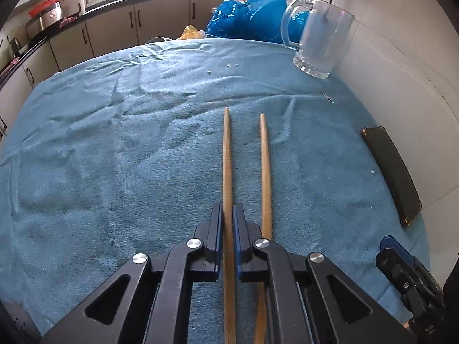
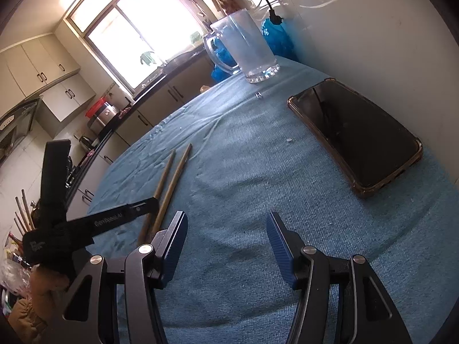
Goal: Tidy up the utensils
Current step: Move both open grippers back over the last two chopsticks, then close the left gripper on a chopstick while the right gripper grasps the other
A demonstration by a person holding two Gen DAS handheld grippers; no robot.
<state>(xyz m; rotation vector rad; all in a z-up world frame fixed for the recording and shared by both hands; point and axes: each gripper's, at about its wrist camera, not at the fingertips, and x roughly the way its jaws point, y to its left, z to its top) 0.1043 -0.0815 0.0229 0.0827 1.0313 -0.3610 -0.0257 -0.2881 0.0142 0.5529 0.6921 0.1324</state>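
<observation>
Two wooden chopsticks lie side by side on a blue towel. My left gripper is shut on the left chopstick, which runs forward between its pads. The right chopstick lies loose just right of the fingers. In the right wrist view both chopsticks show at the left, with the left gripper's body over their near ends. My right gripper is open and empty above the towel. An empty glass mug stands at the far right, also in the right wrist view.
A black phone in a clear case lies on the towel by the white wall, also at the right edge of the left wrist view. Blue plastic bags sit behind the mug. Kitchen cabinets and a window lie beyond.
</observation>
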